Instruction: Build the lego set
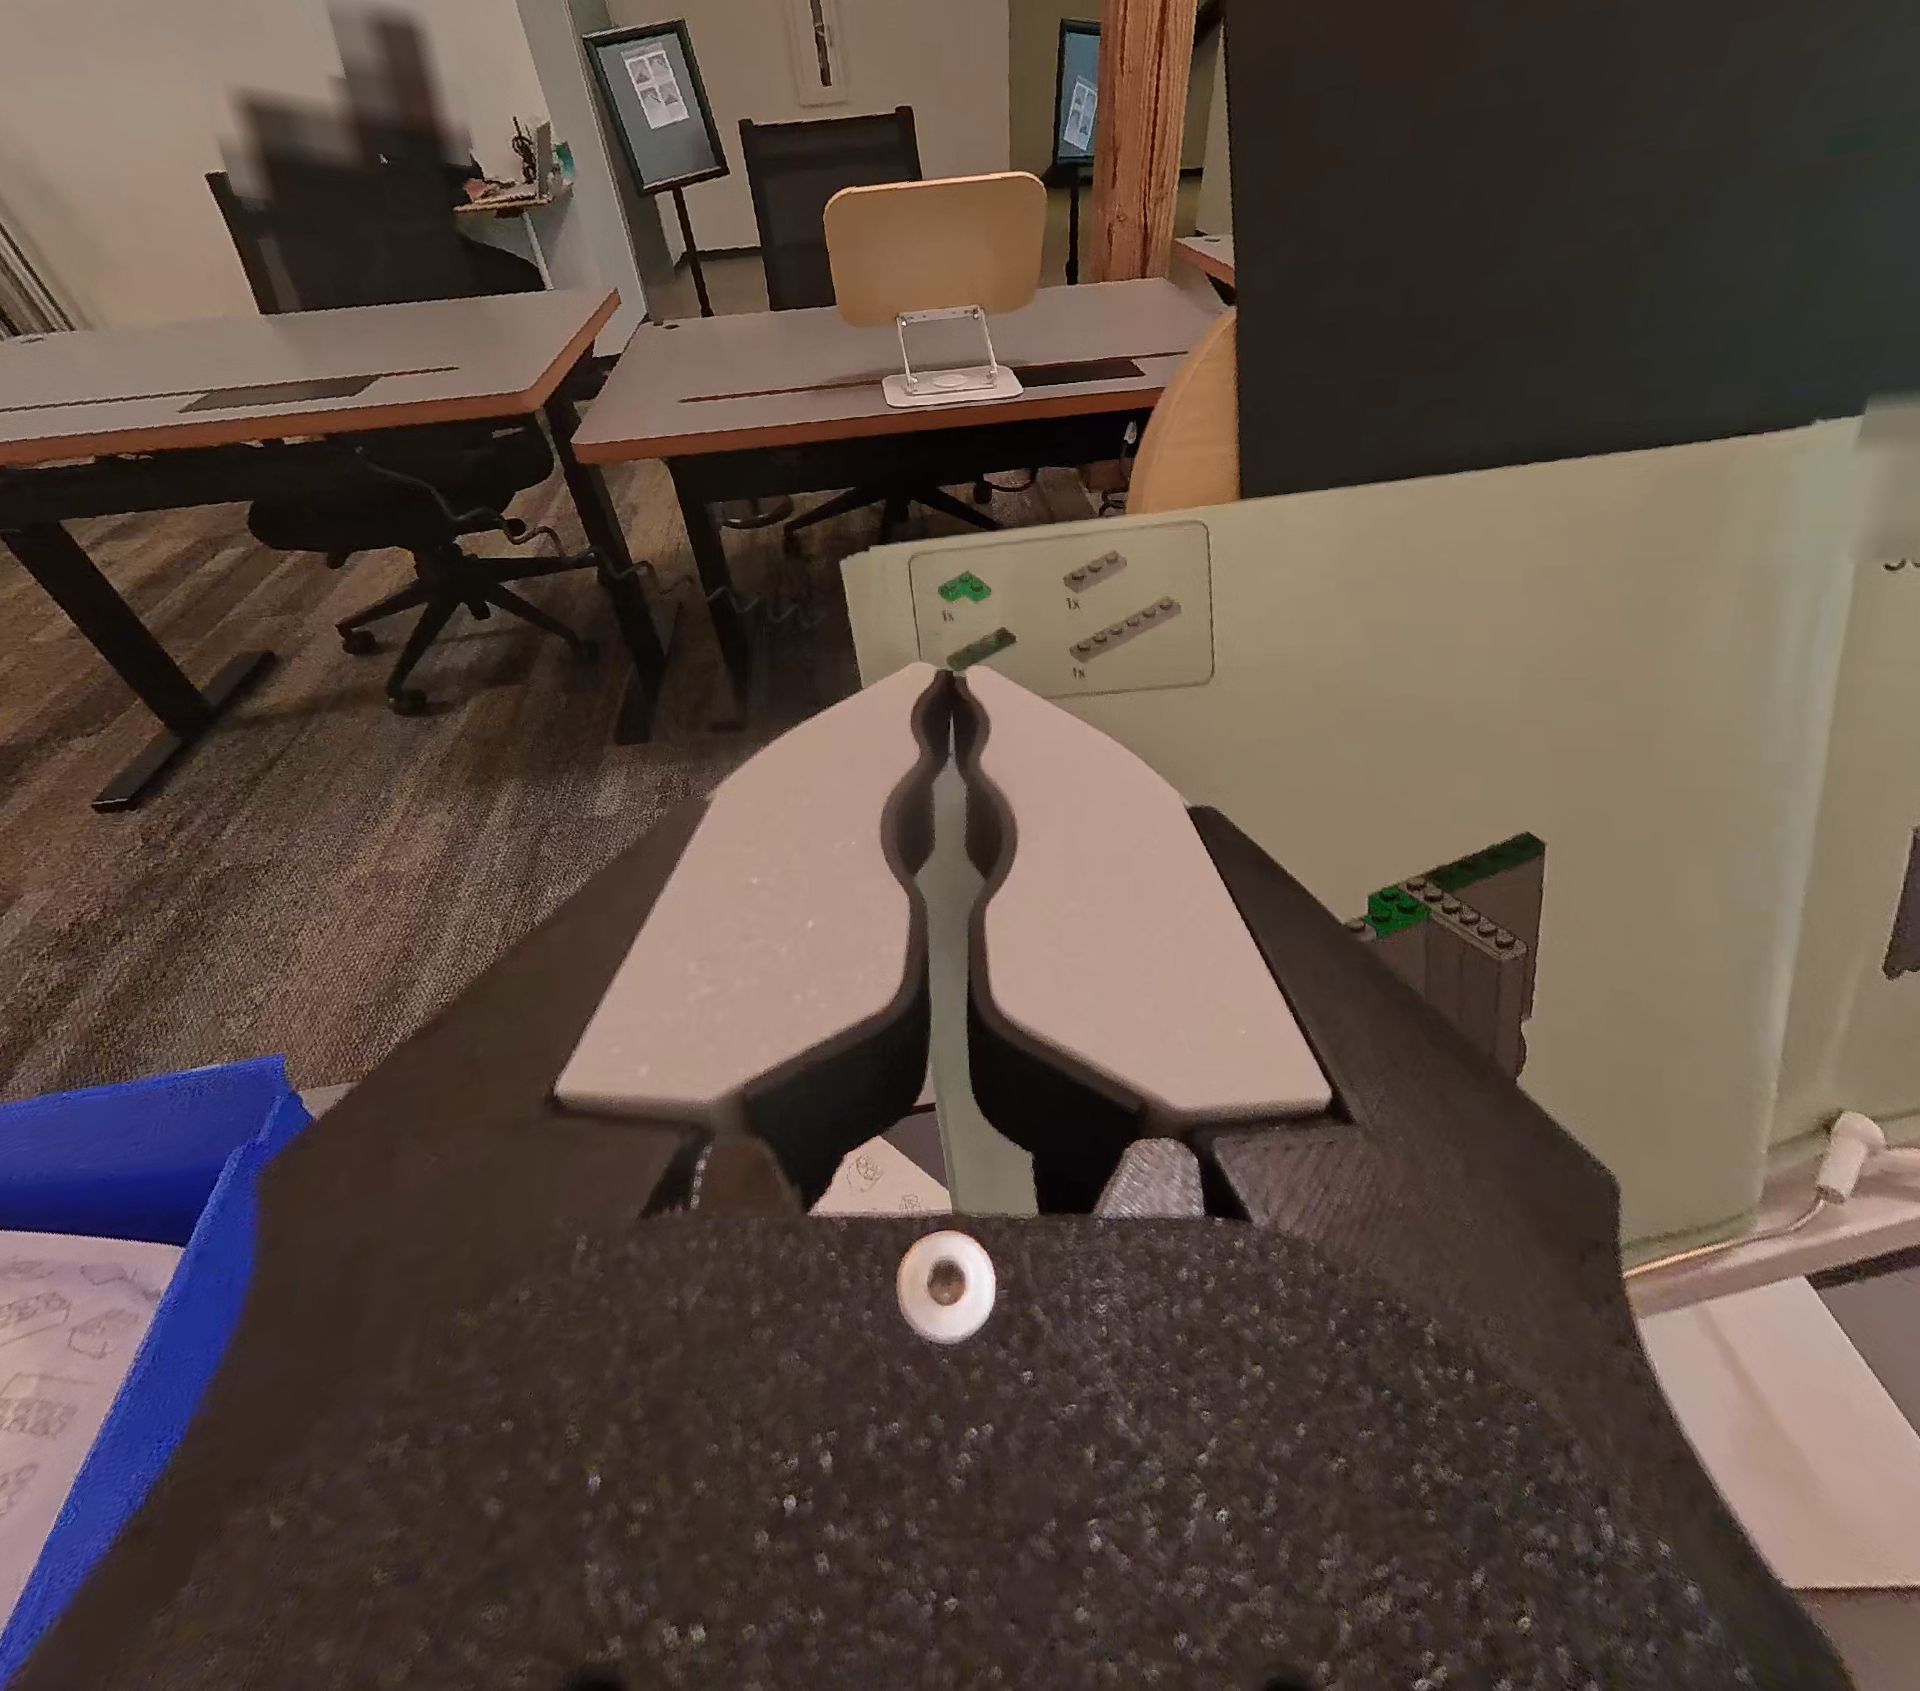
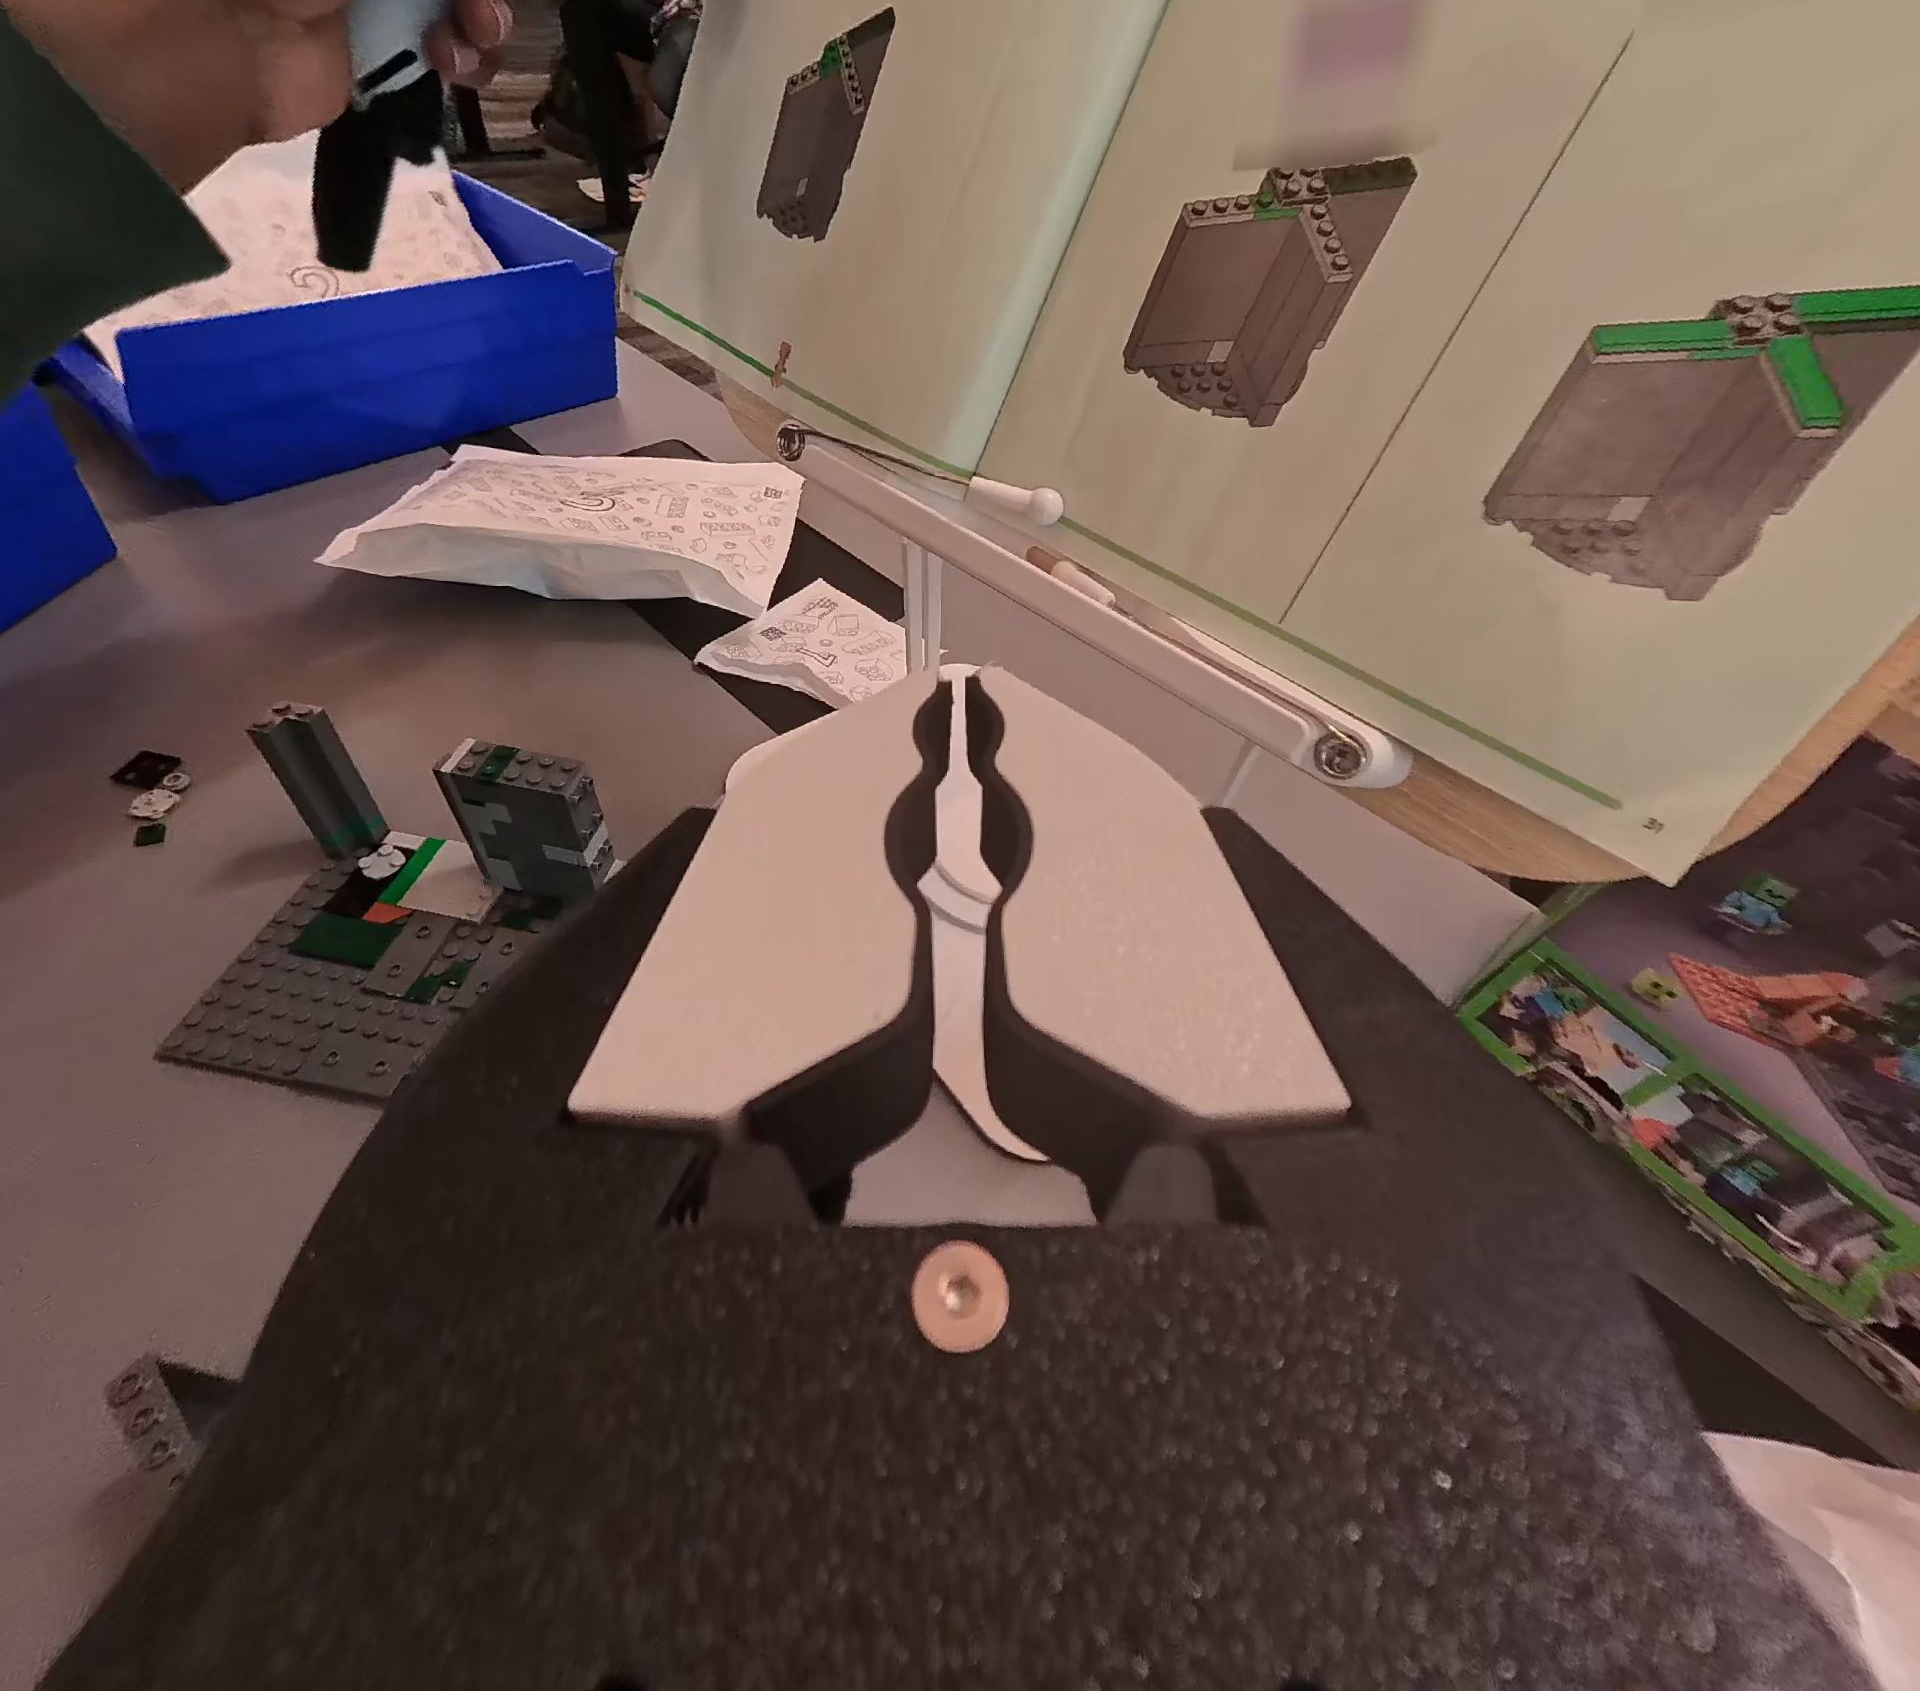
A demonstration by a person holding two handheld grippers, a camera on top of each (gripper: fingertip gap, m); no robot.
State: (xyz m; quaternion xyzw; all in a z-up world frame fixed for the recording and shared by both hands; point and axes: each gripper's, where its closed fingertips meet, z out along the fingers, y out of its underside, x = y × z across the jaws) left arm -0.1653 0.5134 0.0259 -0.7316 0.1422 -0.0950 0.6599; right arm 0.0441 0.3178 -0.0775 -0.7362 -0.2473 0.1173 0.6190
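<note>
Hand-held gripper (image 2: 956,685) closed; blue bin (image 2: 364,384) holds printed paper bag (image 2: 416,239).

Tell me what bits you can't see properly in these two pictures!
- Right wrist view: the lego build is partly hidden behind the right gripper.
- Right wrist view: the tiny loose pieces on the table are too small to identify.
- Right wrist view: the set box is cut off by the right edge.
- Left wrist view: the instruction booklet is partly covered by the left gripper, and the blue bin runs off the left edge.
</note>
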